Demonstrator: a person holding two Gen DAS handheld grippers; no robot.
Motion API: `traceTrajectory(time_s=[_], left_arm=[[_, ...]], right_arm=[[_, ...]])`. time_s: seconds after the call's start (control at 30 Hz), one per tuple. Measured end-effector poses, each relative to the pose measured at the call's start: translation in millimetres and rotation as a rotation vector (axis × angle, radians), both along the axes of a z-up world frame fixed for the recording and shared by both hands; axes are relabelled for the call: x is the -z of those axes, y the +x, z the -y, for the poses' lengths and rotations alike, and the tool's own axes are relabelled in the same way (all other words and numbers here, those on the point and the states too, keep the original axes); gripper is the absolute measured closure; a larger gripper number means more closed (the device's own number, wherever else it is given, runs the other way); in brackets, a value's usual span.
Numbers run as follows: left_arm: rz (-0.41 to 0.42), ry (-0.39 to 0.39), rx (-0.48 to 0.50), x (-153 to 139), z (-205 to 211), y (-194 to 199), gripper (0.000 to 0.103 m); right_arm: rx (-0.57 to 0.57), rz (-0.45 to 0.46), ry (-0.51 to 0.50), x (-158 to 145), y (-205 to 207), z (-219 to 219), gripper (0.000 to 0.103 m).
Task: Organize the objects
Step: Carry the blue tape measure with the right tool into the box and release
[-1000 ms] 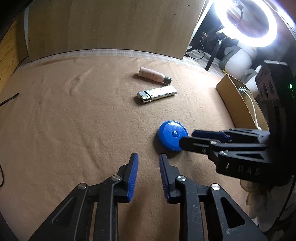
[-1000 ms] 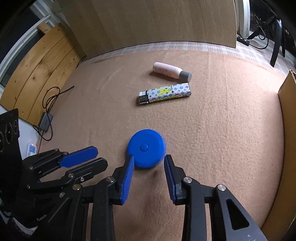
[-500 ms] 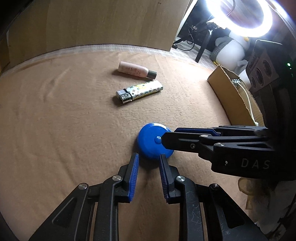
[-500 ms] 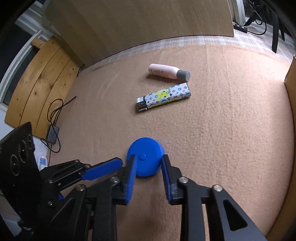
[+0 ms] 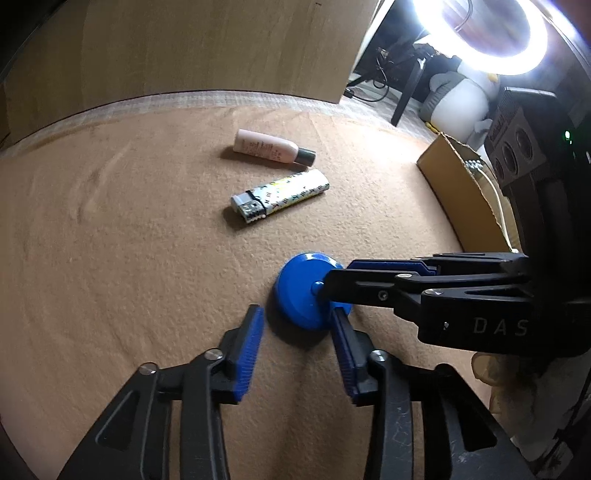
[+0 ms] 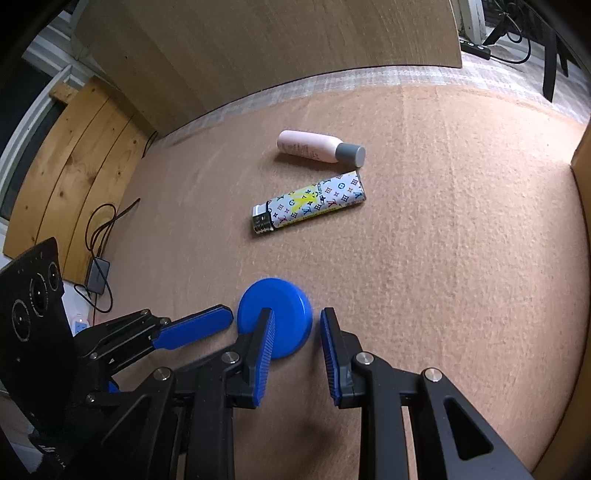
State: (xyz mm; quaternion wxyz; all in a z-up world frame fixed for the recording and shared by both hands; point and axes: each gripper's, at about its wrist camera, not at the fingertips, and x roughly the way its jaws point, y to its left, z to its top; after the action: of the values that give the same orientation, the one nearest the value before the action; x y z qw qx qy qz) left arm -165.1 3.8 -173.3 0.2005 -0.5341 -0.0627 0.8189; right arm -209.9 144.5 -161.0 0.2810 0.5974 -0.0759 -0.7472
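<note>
Left wrist view: the left gripper (image 5: pixel 297 321) has just been opening; a second ago its blue pads stood close together, and now they stand well apart, with the near edge of the blue disc (image 5: pixel 301 295) just beyond and between the tips, neither pad pressing on it. The disc, formerly farther ahead and to the right, now sits close in front of the fingers. The right gripper (image 5: pixel 338 278) reaches in from the right, its black finger lying across the disc's top and the other finger at the far rim; whether they pinch it cannot be told from here. The lighter (image 5: pixel 280 195) and the small pink bottle (image 5: pixel 273 149) lie side by side farther off on the tan felt surface (image 5: pixel 110 240). A cardboard box (image 5: pixel 461 199) stands at the right edge, a ring light (image 5: pixel 480 33) glares above it, and a wooden board (image 5: pixel 184 48) backs the surface.

Right wrist view: the right gripper (image 6: pixel 295 319) has narrowed a little from a second ago. The disc (image 6: pixel 280 314) lies between its tips, tilted, the left pad over it and the right pad just beside the rim; firm contact cannot be told. The left gripper (image 6: pixel 207 325) comes in from the left, one blue finger just beside the disc's edge. Lighter (image 6: pixel 310 203) and bottle (image 6: pixel 317 147) are unmoved. Wooden planks (image 6: pixel 66 177) and a cable (image 6: pixel 103 229) lie at left.
</note>
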Motion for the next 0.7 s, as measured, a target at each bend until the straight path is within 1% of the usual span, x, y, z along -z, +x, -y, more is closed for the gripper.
traceTrajectory(time_s=[0.1, 0.2, 0.3, 0.4, 0.53, 0.7], left_arm=[[-0.006, -0.006, 0.019, 0, -4, -1, 0.057], [-0.015, -0.008, 0.03, 0, -7, 0, 0.058], [-0.029, -0.029, 0.031, -1, -10, 2, 0.058], [-0.034, -0.034, 0.029, -4, -12, 5, 0.058], [-0.056, -0.046, 0.033, -14, -21, 11, 0.058], [-0.09, -0.041, 0.052, -33, -40, 15, 0.058]], right_arm=[[-0.007, 0.023, -0.021, 2, -3, 0, 0.08], [-0.014, 0.036, -0.034, 4, -4, 1, 0.081], [-0.018, 0.028, -0.022, 3, -2, 3, 0.081], [-0.015, 0.034, -0.032, 2, 0, 0, 0.081], [-0.006, 0.025, -0.041, -7, 5, -8, 0.082], [0.012, -0.014, -0.044, -28, 10, -26, 0.082]])
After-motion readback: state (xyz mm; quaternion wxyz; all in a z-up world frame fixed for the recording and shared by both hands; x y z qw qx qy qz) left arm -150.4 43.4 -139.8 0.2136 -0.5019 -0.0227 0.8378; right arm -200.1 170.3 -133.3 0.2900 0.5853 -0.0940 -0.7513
